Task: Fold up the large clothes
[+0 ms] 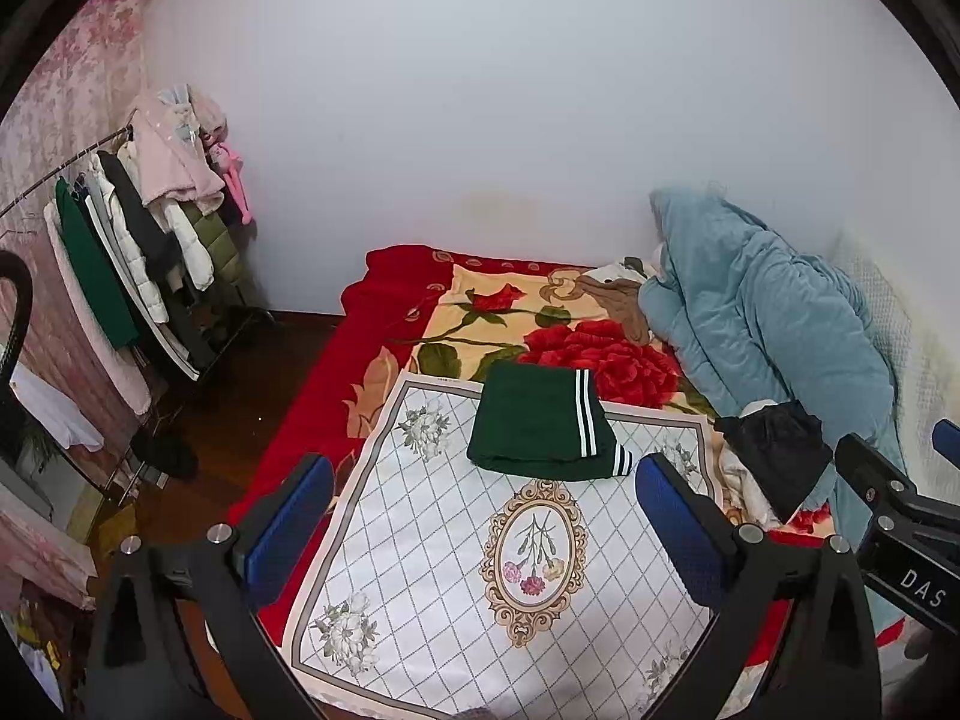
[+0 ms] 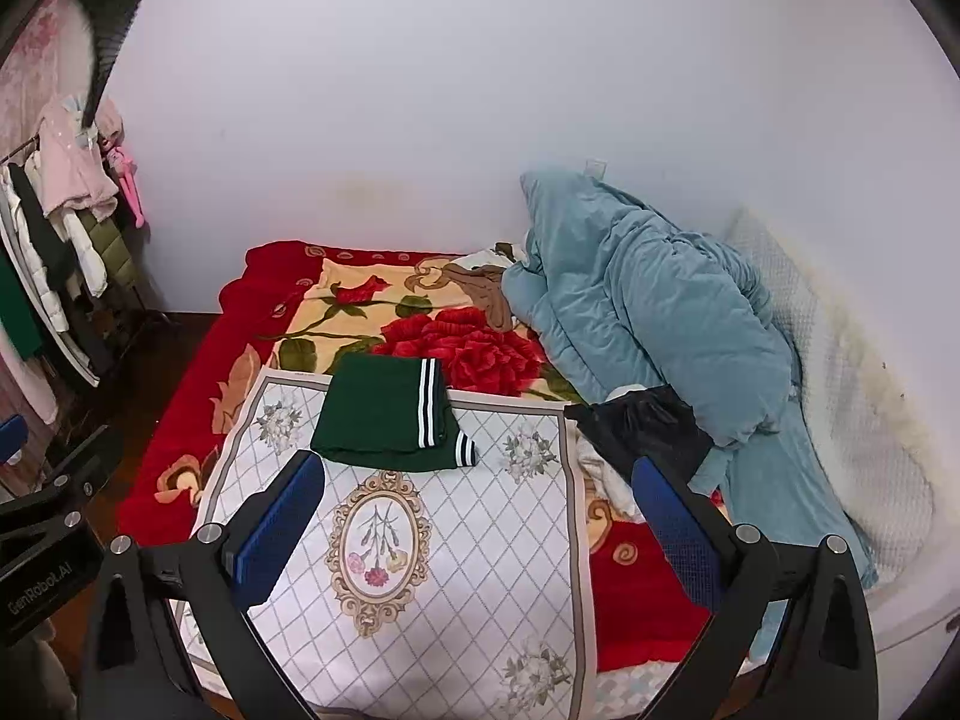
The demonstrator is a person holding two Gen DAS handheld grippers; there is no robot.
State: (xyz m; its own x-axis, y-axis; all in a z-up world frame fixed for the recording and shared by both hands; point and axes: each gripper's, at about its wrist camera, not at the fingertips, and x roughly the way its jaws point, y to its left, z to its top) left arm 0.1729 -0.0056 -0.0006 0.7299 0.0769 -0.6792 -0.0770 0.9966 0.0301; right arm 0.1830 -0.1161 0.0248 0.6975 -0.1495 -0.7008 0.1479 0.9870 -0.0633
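A folded dark green garment with white stripes (image 1: 540, 420) lies on the far part of a white patterned cloth (image 1: 456, 570) spread on the bed; it also shows in the right wrist view (image 2: 384, 414). A black garment (image 1: 774, 450) lies crumpled at the cloth's right edge, also seen in the right wrist view (image 2: 648, 426). My left gripper (image 1: 486, 516) is open and empty, held above the near part of the cloth. My right gripper (image 2: 474, 516) is open and empty, beside the left one, also short of the green garment.
A red floral blanket (image 1: 540, 336) covers the bed. A bunched light blue quilt (image 2: 648, 312) fills the bed's right side against the wall. A loaded clothes rack (image 1: 138, 240) stands left of the bed on the dark floor (image 1: 240, 408).
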